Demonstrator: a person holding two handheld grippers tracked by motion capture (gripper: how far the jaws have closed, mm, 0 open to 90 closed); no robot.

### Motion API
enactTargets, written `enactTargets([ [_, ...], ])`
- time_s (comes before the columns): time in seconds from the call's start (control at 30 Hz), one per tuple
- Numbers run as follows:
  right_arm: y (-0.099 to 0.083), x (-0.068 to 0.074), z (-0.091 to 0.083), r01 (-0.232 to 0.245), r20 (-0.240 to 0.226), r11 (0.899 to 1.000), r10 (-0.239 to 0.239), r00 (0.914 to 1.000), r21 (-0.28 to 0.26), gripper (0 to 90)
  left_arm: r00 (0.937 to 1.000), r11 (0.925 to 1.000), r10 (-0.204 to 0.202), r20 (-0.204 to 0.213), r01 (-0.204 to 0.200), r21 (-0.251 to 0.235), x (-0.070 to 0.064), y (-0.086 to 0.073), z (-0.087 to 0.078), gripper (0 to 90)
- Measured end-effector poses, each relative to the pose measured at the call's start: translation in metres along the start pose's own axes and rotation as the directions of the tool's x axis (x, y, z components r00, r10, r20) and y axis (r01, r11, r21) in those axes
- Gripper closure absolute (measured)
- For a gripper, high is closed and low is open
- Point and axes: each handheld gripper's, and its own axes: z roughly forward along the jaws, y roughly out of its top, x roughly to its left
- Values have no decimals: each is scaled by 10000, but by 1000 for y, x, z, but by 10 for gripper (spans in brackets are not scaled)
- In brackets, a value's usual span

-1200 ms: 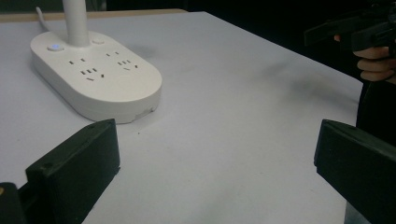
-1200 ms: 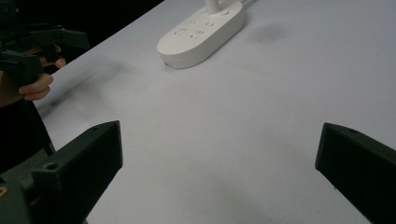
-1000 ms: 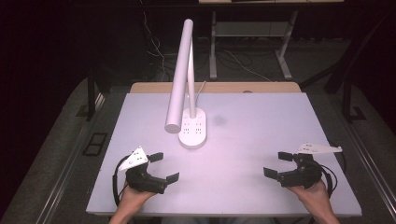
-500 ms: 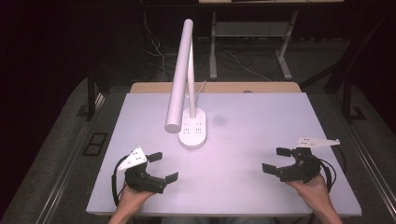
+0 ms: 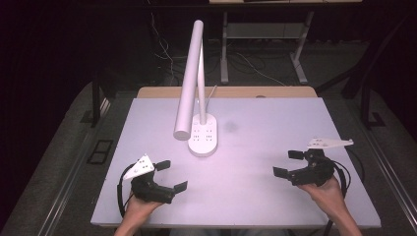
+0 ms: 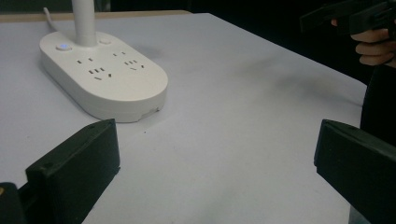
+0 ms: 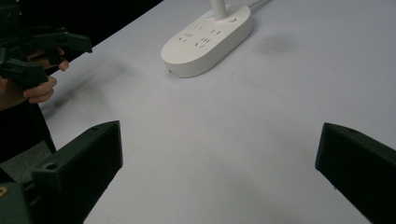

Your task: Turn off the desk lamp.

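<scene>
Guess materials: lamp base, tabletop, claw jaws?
Lamp base: likely moulded plastic, white, satin; rounded edges, a seam line low on its side, socket slots in the top. Table: pale matte sheet, possibly laminate; no glare, faint scuffs. Left claw and right claw: black matte jaws, probably plastic; flat blocky faces with small holes.

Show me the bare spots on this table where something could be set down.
Free: the table right of the lamp base, and the stretch between the left gripper and right gripper. Crowded: under the lamp head, left of the base.
</scene>
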Motion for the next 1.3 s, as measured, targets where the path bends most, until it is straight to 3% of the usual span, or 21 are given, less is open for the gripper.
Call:
enactTargets([
  [0.8,46,6,29,666,-161,9952,-657,9977,720,7,10000,10000,-34,-35,34,-32,0,0,0,0],
  [1.3,65,2,48,754,-238,9928,-735,9970,929,7,10000,10000,-22,-25,22,-24,0,0,0,0],
])
